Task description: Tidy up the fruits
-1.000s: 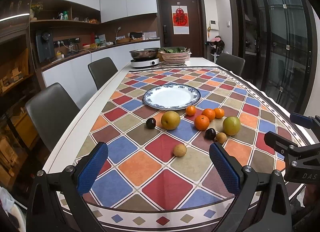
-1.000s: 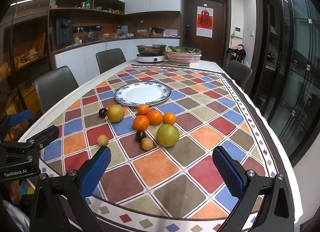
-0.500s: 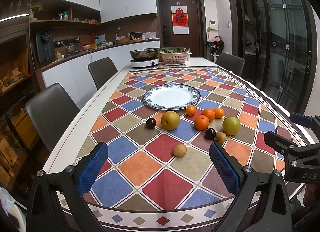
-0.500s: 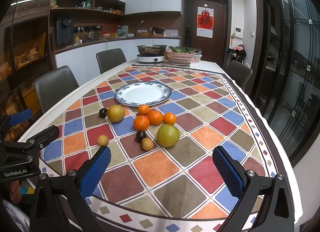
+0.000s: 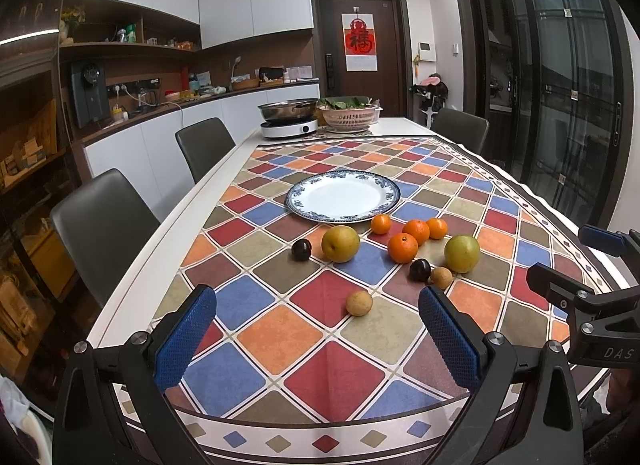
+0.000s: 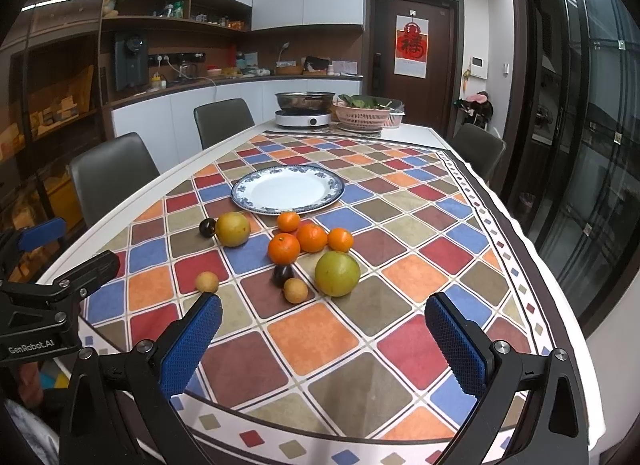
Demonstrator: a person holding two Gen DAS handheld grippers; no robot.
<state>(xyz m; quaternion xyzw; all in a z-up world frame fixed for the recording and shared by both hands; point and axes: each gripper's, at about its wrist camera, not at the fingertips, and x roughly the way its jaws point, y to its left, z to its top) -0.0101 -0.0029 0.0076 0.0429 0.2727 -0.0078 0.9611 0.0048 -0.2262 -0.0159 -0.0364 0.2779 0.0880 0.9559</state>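
Observation:
An empty blue-rimmed white plate lies mid-table. In front of it sit several oranges, a yellow pear, a green apple, two dark plums and two small tan fruits. My left gripper is open over the table's near edge, short of the fruit. My right gripper is open too, beside it on the right. Both hold nothing.
A checkered cloth covers the long table. At its far end stand an induction cooker with a steel pan and a pink basket of greens. Dark chairs line the left side and far right. Glass doors are on the right.

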